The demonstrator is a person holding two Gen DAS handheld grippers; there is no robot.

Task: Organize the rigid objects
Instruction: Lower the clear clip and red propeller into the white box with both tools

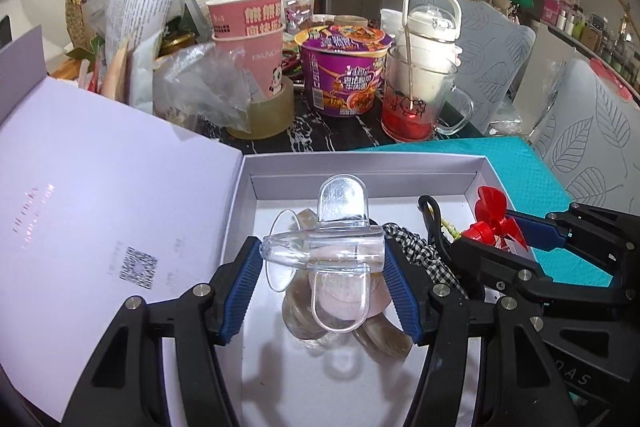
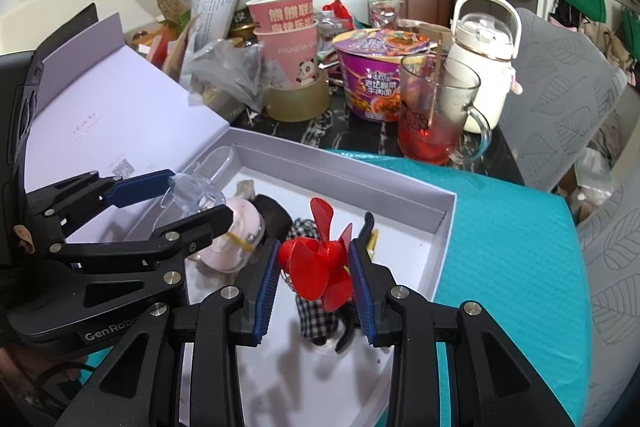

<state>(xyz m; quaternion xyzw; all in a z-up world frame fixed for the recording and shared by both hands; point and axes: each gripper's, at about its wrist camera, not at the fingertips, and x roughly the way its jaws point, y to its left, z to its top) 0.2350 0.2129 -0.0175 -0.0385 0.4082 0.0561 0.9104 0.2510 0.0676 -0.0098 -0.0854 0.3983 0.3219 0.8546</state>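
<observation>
A white gift box (image 1: 360,163) (image 2: 400,183) lies open on a teal mat, its lid folded back to the left. My left gripper (image 1: 322,255) (image 2: 188,197) is shut on a clear plastic suction hook (image 1: 324,251) (image 2: 192,187), held above the box's inside. My right gripper (image 2: 314,269) (image 1: 516,239) is shut on a small red fan propeller (image 2: 316,267) (image 1: 494,223), over the box's right half. Inside the box lie round clear discs (image 1: 380,339), a pink round piece (image 2: 236,239), a black-and-white checked hair clip (image 2: 316,319) (image 1: 416,251) and a black clip (image 1: 434,223).
Behind the box, on the dark marble table (image 1: 320,139), stand a tape roll (image 1: 266,115), stacked pink paper cups (image 1: 252,39), a purple noodle bowl (image 1: 342,71), a glass mug with red liquid (image 1: 416,99) and a white bottle (image 1: 432,27). Grey leaf-patterned chairs (image 2: 560,75) stand right.
</observation>
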